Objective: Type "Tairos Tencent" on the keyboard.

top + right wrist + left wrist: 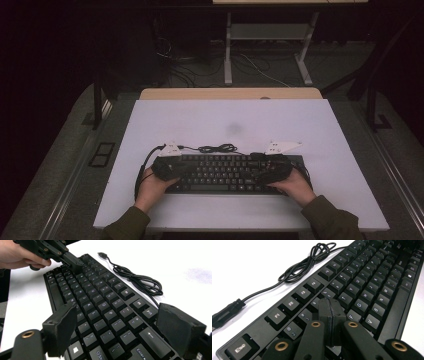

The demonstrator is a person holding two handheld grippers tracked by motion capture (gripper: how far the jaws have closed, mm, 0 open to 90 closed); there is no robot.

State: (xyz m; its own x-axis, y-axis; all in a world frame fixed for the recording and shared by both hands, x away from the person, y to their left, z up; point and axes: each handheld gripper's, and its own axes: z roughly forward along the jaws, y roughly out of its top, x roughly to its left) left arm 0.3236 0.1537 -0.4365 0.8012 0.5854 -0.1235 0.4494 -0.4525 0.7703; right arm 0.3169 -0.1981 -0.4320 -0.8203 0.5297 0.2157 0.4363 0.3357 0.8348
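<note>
Two grippers are hovering over a black full-size plastic keyboard [227,172], which is lying near the front edge of the white bench [240,120] in the high view; the left gripper [172,162] is sitting over its left end and the right gripper [267,167] over its right end, with the keyboard's coiled black cable [217,148] resting just behind it. Looking along the left gripper [331,315], its jaws are pressing fully together with nothing between them, the closed tip poised over or touching the keys near the number row; contact is hard to tell. The cable [307,265] is lying loose on the bench beside the function keys, its plug end [227,312] pointing away. Looking along the right gripper [117,327], its jaws are standing wide apart and holding nothing, straddling the air above the keys around Enter, while the left gripper [72,262] is pointing down at the far rows. Judging by this, the person is typing or pressing keys with the closed left tip; the next move is probably calling for the right jaws to close before they poke a single key cleanly.
</note>
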